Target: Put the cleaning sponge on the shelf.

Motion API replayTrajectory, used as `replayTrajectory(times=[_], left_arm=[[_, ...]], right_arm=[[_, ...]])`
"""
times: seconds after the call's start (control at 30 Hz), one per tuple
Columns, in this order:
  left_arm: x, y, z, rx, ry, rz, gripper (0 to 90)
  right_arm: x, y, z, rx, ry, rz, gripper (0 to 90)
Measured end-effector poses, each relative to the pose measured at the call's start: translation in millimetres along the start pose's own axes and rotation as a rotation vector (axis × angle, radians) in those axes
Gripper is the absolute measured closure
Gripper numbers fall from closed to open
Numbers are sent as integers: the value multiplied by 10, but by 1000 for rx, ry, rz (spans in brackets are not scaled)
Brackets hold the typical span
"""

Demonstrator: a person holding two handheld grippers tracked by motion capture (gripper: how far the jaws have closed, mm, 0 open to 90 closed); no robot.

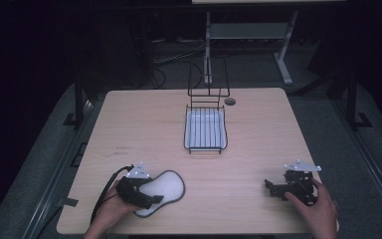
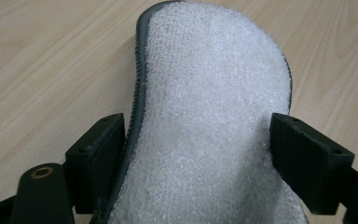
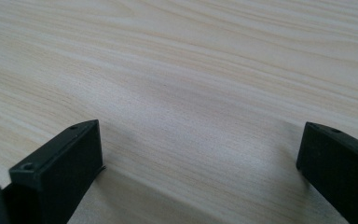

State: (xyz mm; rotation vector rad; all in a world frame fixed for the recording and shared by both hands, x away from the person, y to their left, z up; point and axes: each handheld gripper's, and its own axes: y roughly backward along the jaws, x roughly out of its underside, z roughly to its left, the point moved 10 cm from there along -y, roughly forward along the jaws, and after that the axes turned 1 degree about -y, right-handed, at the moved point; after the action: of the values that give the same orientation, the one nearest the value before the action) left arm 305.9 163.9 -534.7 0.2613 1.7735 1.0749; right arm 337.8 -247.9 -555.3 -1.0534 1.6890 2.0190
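A: What is the left gripper (image 2: 193, 154) doing?
B: Its jaws straddle a white fleecy insole (image 2: 209, 121) lying flat at the table's (image 1: 129, 129) near left. The left jaw touches the rim; I cannot tell whether they pinch it.
A: And the right gripper (image 3: 200, 154)?
B: Open, holding nothing, over bare wood at the near right. A wire rack (image 1: 205, 128) stands farther back.

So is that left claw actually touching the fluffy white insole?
Cannot tell: in the left gripper view the left gripper straddles the insole, jaws right at its edges, no plain gap or squeeze.
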Motion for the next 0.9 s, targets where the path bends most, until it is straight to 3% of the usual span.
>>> replayTrajectory(times=[0.17, 0.23, 0.27, 0.4, 0.9], left_arm=[[-24, 50, 1, -13, -5, -14, 284], [-46, 82, 1, -8, 2, -32, 354], [-84, 138, 0, 12, 9, -67, 416], [-107, 185, 1, 23, 18, -87, 519], [-197, 312, -21, 116, 79, -146, 690]], right_arm=[[0, 0, 0, 0, 0, 0, 0], [0, 0, 0, 0, 0, 0, 0], [0, 0, 0, 0, 0, 0, 0], [0, 0, 0, 0, 0, 0, 0], [0, 0, 0, 0, 0, 0, 0]])
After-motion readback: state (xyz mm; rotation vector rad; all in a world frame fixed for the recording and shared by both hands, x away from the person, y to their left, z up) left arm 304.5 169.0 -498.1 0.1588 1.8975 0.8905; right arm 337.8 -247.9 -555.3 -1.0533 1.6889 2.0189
